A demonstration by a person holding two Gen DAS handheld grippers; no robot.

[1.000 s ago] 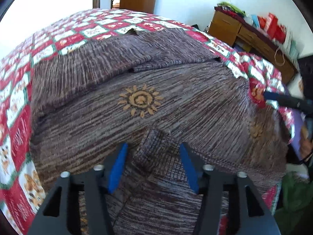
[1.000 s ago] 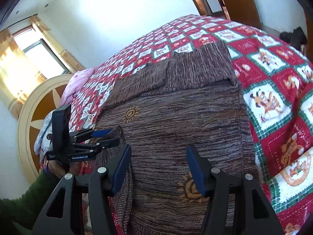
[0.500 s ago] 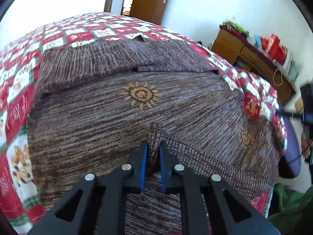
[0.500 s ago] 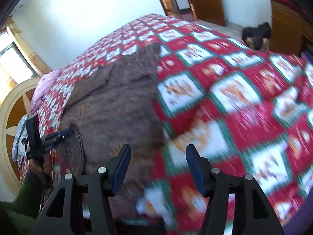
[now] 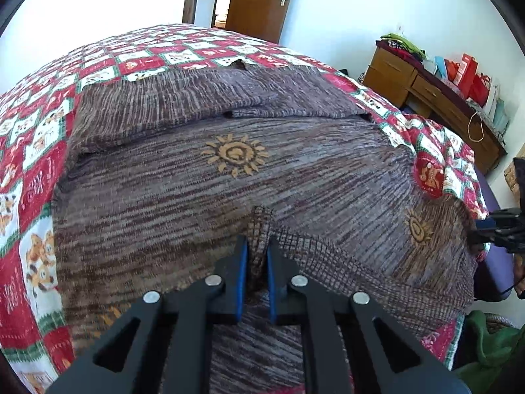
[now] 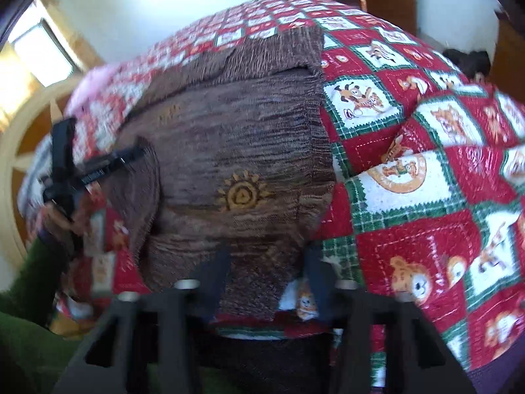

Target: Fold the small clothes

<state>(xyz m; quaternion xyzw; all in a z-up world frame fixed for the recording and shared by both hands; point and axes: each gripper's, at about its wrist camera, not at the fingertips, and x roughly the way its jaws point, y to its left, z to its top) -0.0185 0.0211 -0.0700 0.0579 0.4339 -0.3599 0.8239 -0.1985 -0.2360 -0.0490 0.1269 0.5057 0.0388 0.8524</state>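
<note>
Both views are bright with daylight and bulge strongly, black corners framing the fisheye circle; the left wrist view is sharp, its white wall [image 5: 344, 16] nearly blown out. The right wrist view is smeared by motion blur; the window [image 6: 42, 55] at upper left glares, and the right gripper [image 6: 267, 282] is soft.

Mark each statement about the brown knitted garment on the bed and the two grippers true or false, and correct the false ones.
1. The left gripper is shut on a fold of the garment. True.
2. The right gripper is clamped shut. False: its jaws stand apart at the garment's edge.
3. The garment bears orange sun motifs. True.
4. The quilt is plain blue. False: red, green and white patchwork.
</note>
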